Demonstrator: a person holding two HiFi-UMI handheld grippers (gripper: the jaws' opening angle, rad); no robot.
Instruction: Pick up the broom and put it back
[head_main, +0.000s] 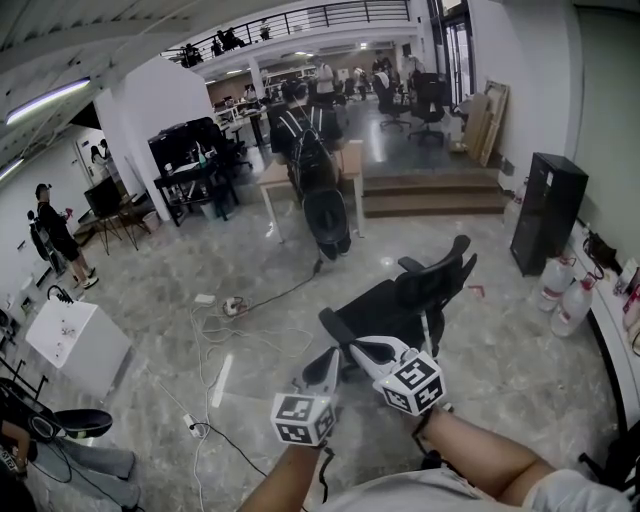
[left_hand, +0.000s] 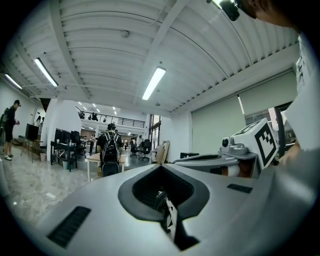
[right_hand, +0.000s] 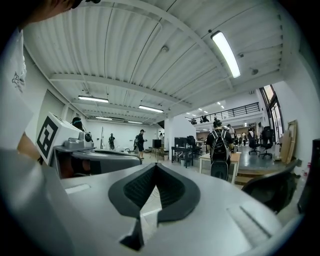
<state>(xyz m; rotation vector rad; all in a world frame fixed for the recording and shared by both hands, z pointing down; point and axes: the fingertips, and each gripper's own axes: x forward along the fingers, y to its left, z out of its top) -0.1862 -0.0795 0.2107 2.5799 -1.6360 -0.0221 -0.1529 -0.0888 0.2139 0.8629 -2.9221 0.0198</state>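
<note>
Closest to you, your left gripper (left_hand: 161, 192) and right gripper (right_hand: 154, 187) sit side by side, pointing level, their marker cubes nearly touching. Each has its jaws brought together, pad against pad, with nothing between them; only a sliver of floor shows through below the pads. Your right forearm (head_main: 480, 455) runs in from the lower right behind its gripper.

Just beyond the jaw tips stands a black office chair (head_main: 425, 290), its seat turned towards you. To its left, loose cables (head_main: 215, 335) trail across the grey floor to a power strip (head_main: 232, 306), and a white cabinet (head_main: 80, 345) stands near the left edge.

Farther out, a person with a backpack (right_hand: 219, 145) stands at a wooden table (head_main: 275, 175), back turned to you. A tall black cabinet (head_main: 548, 210) stands against the right wall with clear water bottles (head_main: 560, 285) beside it. Wide steps (head_main: 430, 195) rise behind the table to a floor with more office chairs, and another person (head_main: 55, 235) stands far off at the left.

As for the broom, you cannot make it out in any view.
</note>
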